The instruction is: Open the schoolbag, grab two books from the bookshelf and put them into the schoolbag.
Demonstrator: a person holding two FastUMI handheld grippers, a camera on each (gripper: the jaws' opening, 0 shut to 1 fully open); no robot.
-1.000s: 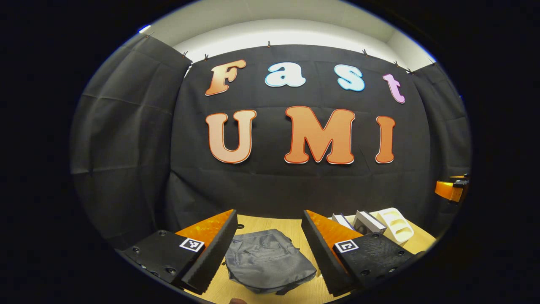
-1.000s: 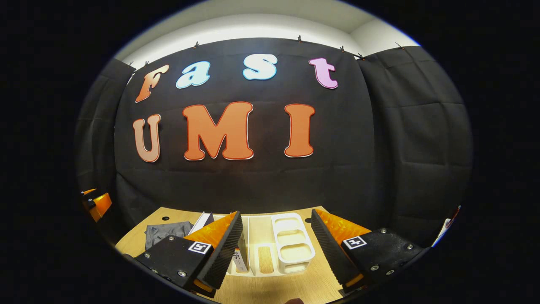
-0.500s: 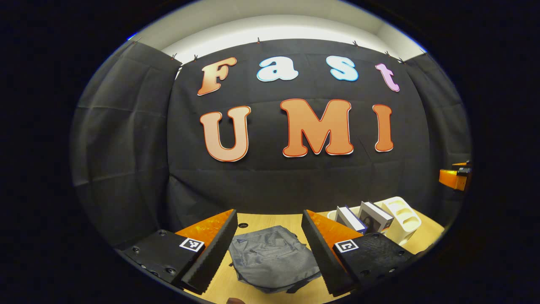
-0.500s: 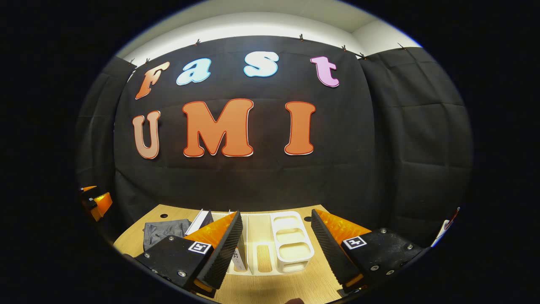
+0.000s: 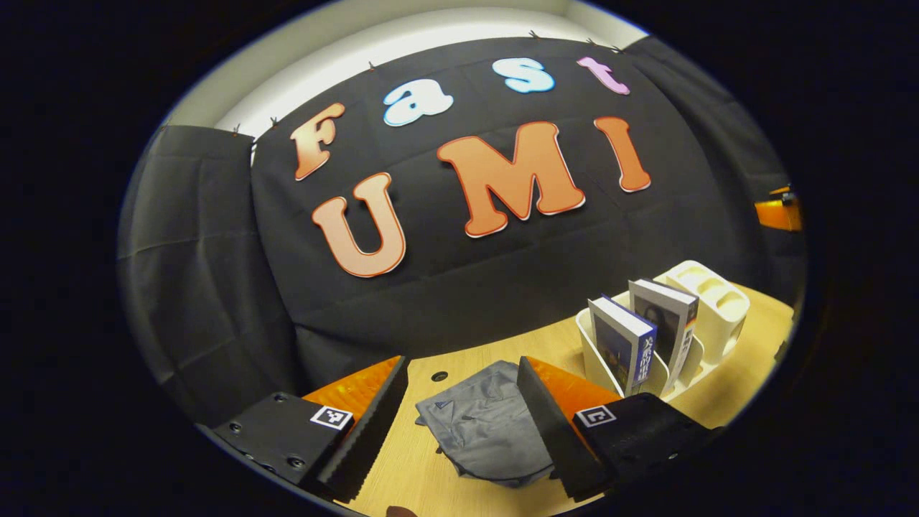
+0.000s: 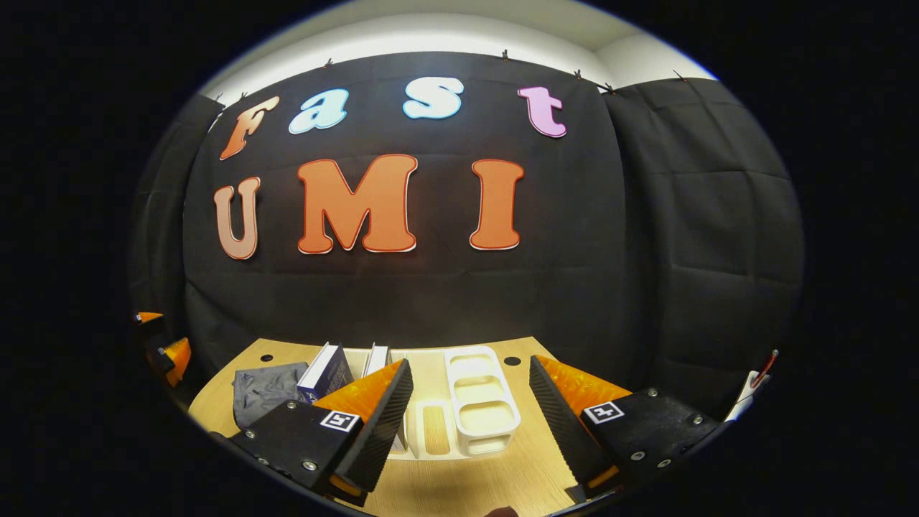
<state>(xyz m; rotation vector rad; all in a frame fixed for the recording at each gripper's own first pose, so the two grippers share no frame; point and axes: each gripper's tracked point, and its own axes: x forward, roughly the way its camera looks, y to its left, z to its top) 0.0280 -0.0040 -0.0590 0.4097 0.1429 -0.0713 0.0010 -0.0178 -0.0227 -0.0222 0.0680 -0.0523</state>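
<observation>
Schoolbag [image 5: 484,427] (one, flat), two books [image 5: 623,345], bookshelf [image 5: 707,305].

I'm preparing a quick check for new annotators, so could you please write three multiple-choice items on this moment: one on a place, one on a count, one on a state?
1. Where does the schoolbag lie?
A. Flat on the wooden table, beside the bookshelf
B. Inside the bookshelf
C. Hanging on the booth's wall

2. How many books stand in the bookshelf?
A. None
B. Two
C. Five

3. How are the left tongs?
A. Shut on a book
B. Shut on the schoolbag
C. Open, holding nothing

Answers:
1 A: the left gripper view shows the grey bag spread on the tabletop, left of the white rack.
2 B: one book and a second book stand upright side by side.
3 C: the two fingers stand wide apart, with the bag seen between them on the table beyond.
</observation>
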